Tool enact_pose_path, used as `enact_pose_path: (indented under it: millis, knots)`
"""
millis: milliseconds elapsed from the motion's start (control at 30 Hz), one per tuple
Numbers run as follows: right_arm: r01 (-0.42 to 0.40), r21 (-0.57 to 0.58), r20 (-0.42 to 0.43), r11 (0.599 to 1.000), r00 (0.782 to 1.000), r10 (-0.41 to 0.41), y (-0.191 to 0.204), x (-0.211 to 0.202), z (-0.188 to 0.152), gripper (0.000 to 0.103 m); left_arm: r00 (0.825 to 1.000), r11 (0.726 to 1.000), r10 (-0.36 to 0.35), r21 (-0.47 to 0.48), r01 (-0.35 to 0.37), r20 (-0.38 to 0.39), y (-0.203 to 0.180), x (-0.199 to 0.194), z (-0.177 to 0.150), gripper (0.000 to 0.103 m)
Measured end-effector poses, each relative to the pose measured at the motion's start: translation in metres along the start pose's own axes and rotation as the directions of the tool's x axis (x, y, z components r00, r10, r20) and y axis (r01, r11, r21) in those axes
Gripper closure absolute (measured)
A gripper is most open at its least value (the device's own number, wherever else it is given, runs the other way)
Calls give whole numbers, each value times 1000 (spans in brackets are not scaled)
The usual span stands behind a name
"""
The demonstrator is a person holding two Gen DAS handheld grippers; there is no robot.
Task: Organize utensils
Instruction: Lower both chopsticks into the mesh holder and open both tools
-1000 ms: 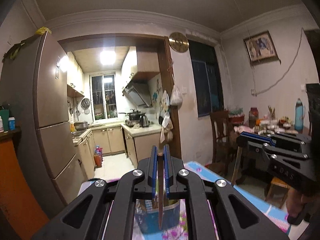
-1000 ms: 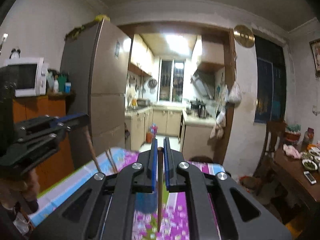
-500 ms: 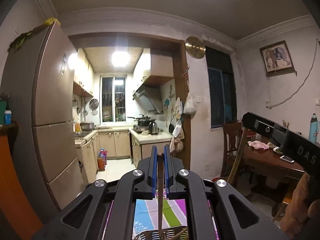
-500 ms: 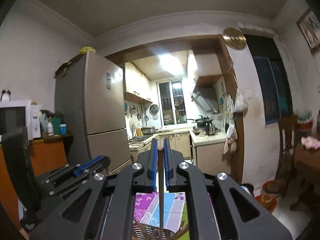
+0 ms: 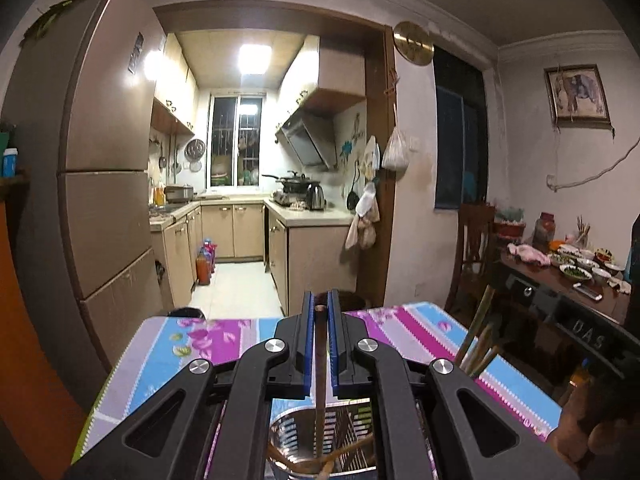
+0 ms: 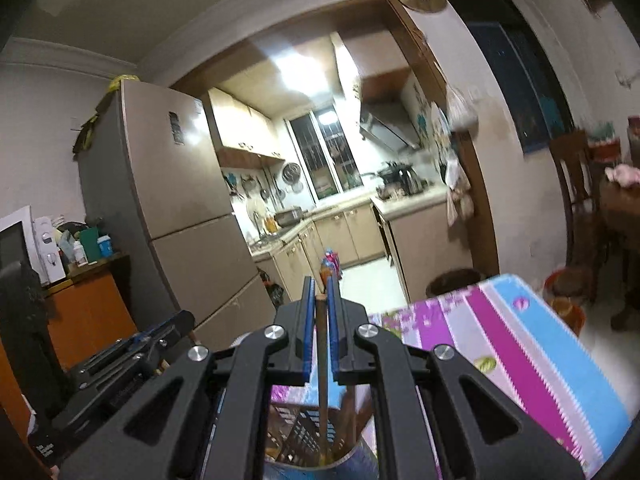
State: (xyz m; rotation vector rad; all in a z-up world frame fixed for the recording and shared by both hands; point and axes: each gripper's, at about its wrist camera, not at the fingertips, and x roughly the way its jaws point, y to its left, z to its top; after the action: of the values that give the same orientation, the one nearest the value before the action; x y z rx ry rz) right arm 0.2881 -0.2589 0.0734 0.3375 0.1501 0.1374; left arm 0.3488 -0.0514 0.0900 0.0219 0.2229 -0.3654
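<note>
Left wrist view: the left hand-held gripper (image 5: pixel 319 316) pinches a brown chopstick (image 5: pixel 320 376). The stick runs to 6 o'clock into a shiny metal holder (image 5: pixel 288 436) on the flowery tabletop (image 5: pixel 224 340).

Right wrist view: the right hand-held gripper (image 6: pixel 320 312) pinches its own chopstick (image 6: pixel 322 368), pointing to 6 o'clock into the holder (image 6: pixel 296 428).

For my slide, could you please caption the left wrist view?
Left gripper lowers a brown chopstick into a steel utensil holder on the floral table.
</note>
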Motion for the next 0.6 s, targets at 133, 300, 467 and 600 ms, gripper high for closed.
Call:
enact_pose_path:
  millis: [133,300,467,600]
  knots:
    - [12,25,-24,1000,1000,-12,-6,0,-13,96,1000,1000,-5,-1,5,-10,3,0,-9,95]
    - [42,25,62,999,997,-43,-10,-30,2,75,999,1000,11,-17,-10,41,7,-21,4,77]
    - [64,-20,228,998,972,-58,-11,-107,35,67,986,998,44,-40,-38,164,16,-74,33,63]
    - [67,-68,340,995,940,-40,-8,-192,43,36,950,991,116,36,-132,291,6,-148,43,34]
